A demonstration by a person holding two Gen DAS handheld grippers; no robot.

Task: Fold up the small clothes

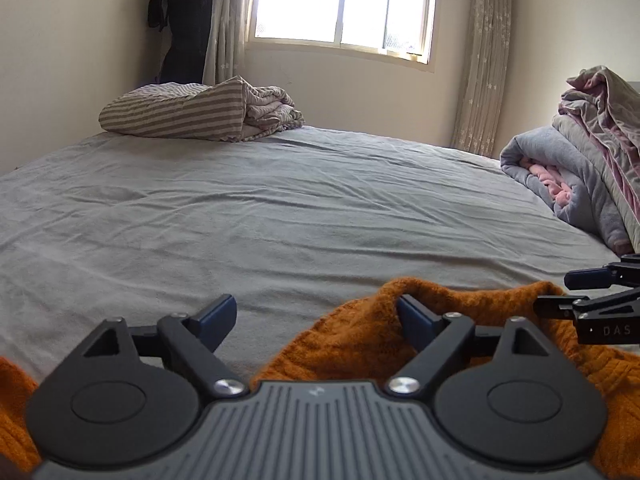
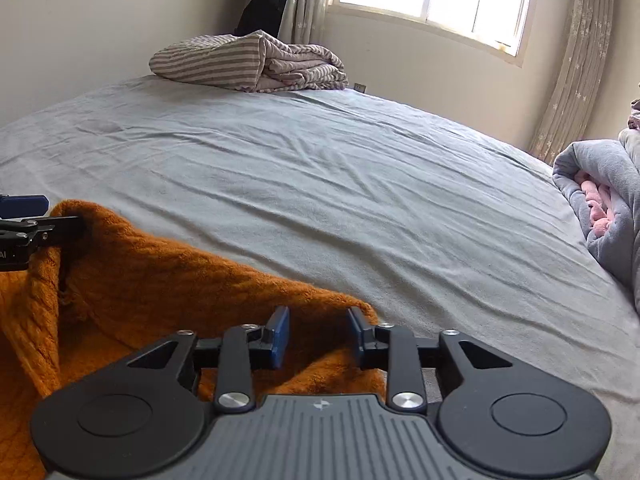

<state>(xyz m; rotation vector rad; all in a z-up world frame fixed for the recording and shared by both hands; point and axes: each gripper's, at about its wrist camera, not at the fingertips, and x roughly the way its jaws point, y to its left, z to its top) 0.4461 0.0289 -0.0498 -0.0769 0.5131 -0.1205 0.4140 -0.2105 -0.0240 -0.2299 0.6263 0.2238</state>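
An orange knitted garment (image 1: 352,340) lies on the grey bed sheet (image 1: 280,208) close under both grippers. My left gripper (image 1: 316,316) stands wide open; its right finger (image 1: 414,318) rests against a raised fold of the garment and its left finger is over bare sheet. In the right wrist view the garment (image 2: 140,280) spreads to the left, and my right gripper (image 2: 319,336) is open over its far corner, with the cloth lying loose below the gap. Each gripper shows in the other's view: the right gripper (image 1: 554,293) at the garment's right edge, the left gripper (image 2: 60,213) at its upper left corner.
A folded striped quilt (image 1: 180,114) sits at the far end of the bed under the window (image 1: 340,4). A rolled grey and pink blanket (image 1: 580,176) lies piled along the right side. Wide grey sheet (image 2: 320,180) stretches between them.
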